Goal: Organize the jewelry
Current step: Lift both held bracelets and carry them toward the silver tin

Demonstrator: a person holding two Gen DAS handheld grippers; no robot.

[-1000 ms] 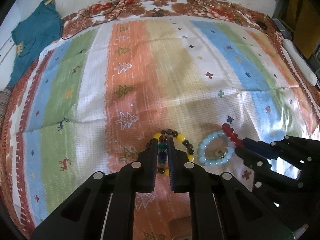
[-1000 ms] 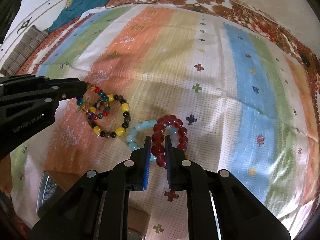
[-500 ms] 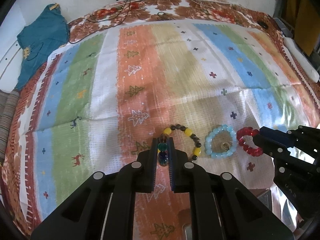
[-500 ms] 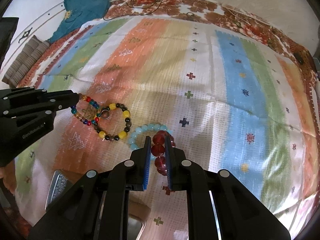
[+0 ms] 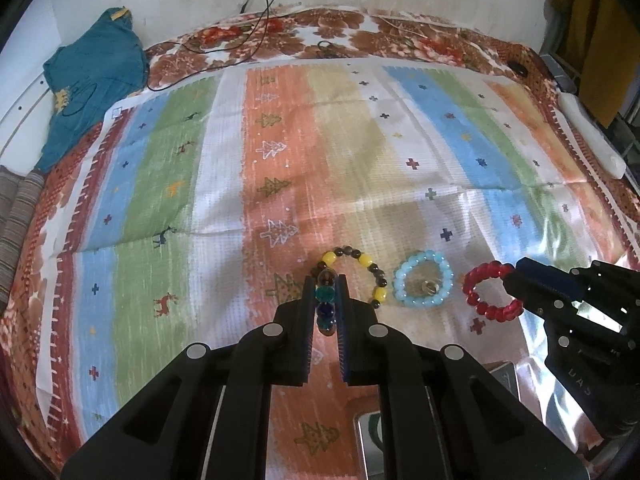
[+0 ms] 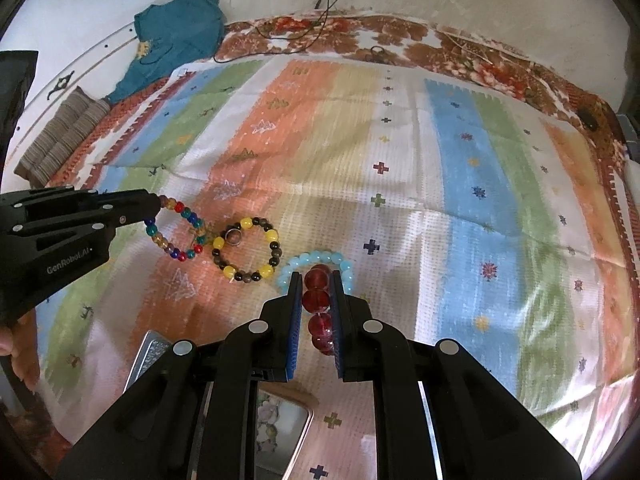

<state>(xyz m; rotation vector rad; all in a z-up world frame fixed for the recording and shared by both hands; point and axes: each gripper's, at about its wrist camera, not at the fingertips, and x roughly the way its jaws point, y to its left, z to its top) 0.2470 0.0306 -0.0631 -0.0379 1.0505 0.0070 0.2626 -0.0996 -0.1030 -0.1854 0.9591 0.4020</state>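
Observation:
My left gripper point(image 5: 325, 286) is shut on a multicoloured bead bracelet point(image 6: 176, 232), held above the striped cloth point(image 5: 360, 152). My right gripper point(image 6: 317, 280) is shut on a red bead bracelet point(image 5: 490, 290), also lifted. A yellow-and-dark bead bracelet point(image 6: 248, 249) with a small ring point(image 6: 233, 236) inside it lies on the cloth between the grippers. A light blue bead bracelet point(image 5: 423, 283) lies to its right, with a small metal piece point(image 5: 430, 287) inside it. In the right wrist view the blue bracelet point(image 6: 298, 262) is partly hidden behind my fingers.
A metal-edged box point(image 6: 280, 424) sits at the near edge below the grippers, mostly hidden by them. A teal garment point(image 5: 92, 80) lies at the far left corner. Black cables point(image 5: 256, 32) trail over the far floral bedding. A white roll point(image 5: 592, 140) lies at the right edge.
Both grippers have risen and drawn back, lifting their bracelets off the cloth. The red bracelet has come away from the blue one, the multicoloured one from the yellow-and-dark one.

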